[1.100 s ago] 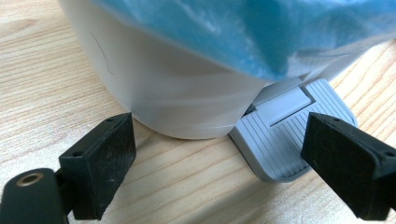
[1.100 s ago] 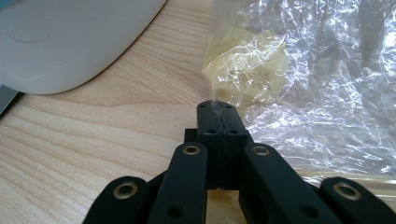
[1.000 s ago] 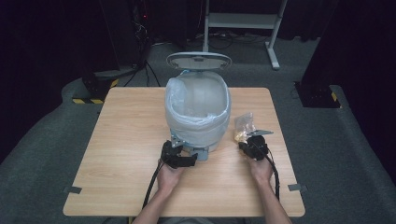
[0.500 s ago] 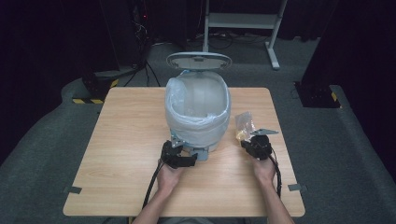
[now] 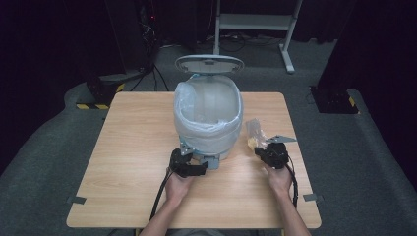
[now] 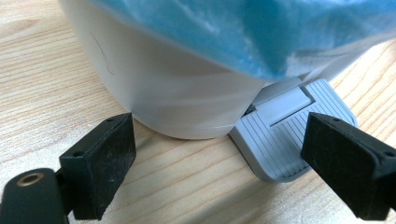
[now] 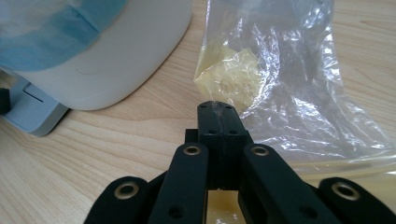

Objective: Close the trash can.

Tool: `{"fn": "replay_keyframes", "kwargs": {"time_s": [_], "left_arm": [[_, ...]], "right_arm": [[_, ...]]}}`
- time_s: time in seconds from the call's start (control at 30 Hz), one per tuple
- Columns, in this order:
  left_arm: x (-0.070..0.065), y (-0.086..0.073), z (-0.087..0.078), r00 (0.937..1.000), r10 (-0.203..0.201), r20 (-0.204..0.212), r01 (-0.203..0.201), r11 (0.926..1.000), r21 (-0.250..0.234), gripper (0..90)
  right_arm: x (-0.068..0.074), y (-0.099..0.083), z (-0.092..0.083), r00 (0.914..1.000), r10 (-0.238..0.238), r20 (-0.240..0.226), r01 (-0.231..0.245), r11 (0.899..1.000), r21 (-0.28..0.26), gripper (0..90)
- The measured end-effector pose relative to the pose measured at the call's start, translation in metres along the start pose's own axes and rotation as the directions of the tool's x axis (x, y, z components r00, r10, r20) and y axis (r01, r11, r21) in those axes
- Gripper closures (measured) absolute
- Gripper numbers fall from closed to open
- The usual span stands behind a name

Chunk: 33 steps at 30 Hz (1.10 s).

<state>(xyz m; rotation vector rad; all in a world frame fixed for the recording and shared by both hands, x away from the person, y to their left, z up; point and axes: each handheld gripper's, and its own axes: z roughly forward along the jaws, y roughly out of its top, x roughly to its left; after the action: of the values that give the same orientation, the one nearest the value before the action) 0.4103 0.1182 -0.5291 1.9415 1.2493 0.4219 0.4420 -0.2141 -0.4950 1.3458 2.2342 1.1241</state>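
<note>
- Clear crinkled plastic bag [image 7: 285, 93] with a pale yellow lump inside: lying flat on the table just to the right of the bin, near the bin's front. The film is wrinkling and catching the light; the yellow contents [image 7: 229, 74] are sitting toward the corner nearest the bin.
- Right gripper [image 7: 218, 109]: its two black jaws are pressing together on the near edge of the clear bag, the film pinching between them; a yellow patch is showing beneath the jaw arms. In the high view the right gripper [image 5: 272, 153] is sitting at the bin's right, with the bag [image 5: 255, 132] just beyond it.
- White rounded pedal bin [image 5: 209, 115] lined with a pale blue plastic liner [image 6: 261, 32]: standing at the table's middle, its grey lid [image 5: 210, 64] standing open at the back.
- Grey ribbed foot pedal [image 6: 285, 140]: projecting from the bin's front base.
- Left gripper [image 6: 224, 163]: jaws standing wide apart, one either side of the bin's front base, the right-hand pad overlapping the pedal's edge; nothing clamped.
- Light wooden table [image 5: 123, 147]: bearing the bin.
</note>
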Motion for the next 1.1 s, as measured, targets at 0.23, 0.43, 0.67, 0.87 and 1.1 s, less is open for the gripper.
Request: {"fn": "replay_keyframes", "kwargs": {"time_s": [0.23,0.43,0.67,0.87,1.1], "left_arm": [[0.000,0.000,0.000,1.0000,0.000,0.000,0.000,1.0000,0.000,10.2],[0.000,0.000,0.000,1.0000,0.001,0.000,-0.001,1.0000,0.001,10.2],[0.000,0.000,0.000,1.0000,0.002,-0.001,-0.002,1.0000,0.001,10.2],[0.000,0.000,0.000,1.0000,0.001,0.000,-0.001,1.0000,0.001,10.2],[0.000,0.000,0.000,1.0000,0.000,0.000,0.000,1.0000,0.000,10.2]], "right_arm": [[-0.001,0.001,-0.009,0.9999,0.006,-0.014,-0.007,0.999,-0.035,90.0],[-0.001,0.002,-0.016,0.9996,-0.002,-0.028,0.001,0.999,-0.045,90.0],[-0.001,0.002,-0.025,0.9991,0.004,-0.041,-0.007,0.998,-0.065,90.0],[-0.001,0.003,-0.031,0.9988,0.006,-0.049,-0.010,0.997,-0.082,90.0],[-0.001,0.007,-0.040,0.9979,0.003,-0.065,-0.010,0.995,-0.103,90.0]]}}
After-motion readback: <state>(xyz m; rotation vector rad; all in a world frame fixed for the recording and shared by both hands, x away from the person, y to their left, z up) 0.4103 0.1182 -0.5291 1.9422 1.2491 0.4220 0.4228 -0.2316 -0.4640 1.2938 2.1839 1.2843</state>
